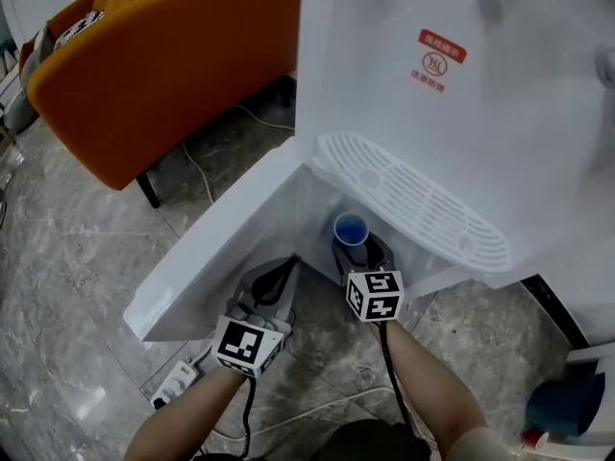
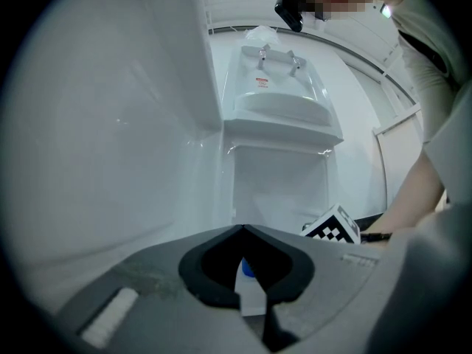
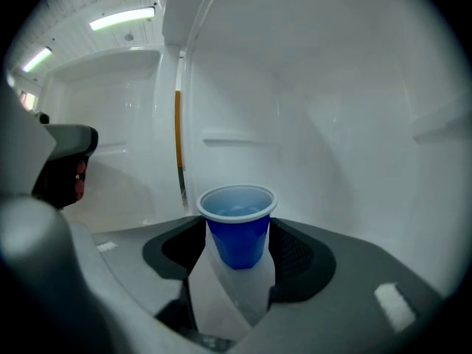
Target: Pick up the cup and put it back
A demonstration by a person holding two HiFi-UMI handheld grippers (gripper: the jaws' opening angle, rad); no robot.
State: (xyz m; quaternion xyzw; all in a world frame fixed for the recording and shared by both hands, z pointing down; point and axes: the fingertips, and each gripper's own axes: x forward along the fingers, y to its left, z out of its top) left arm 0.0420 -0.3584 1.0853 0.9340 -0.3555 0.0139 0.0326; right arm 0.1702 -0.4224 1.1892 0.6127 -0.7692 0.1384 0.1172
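White water dispenser [image 1: 452,84] on a grey marble floor [image 1: 67,286]; the door [image 1: 216,257] of its lower compartment is swung wide to the left in the head view. The blue cup [image 3: 237,231] stands upright on the white floor of that compartment, below the slotted drip tray [image 1: 413,205], mouth up. Whether it holds anything cannot be told. Right hand-held gripper [image 1: 360,250] reaches into the compartment with its jaws spread, one on each side of the cup. In the right gripper view the dark pads [image 3: 295,260] flank the cup wall closely without clamping it, and the cup rests on its own base. Left hand-held gripper [image 2: 242,231] is level, just beside the right one on its left, near the inner face of the door. Its jaw tips meet and nothing is gripped between them; a sliver of the blue cup shows through the opening behind the tips. The right one's marker cube [image 2: 332,227] shows at the right in the left gripper view. A red label [image 1: 440,58] sits on the dispenser front. An orange armchair [image 1: 163,65] stands at upper left, well apart from the dispenser. A white power strip [image 1: 175,384] lies on the floor near the left forearm.
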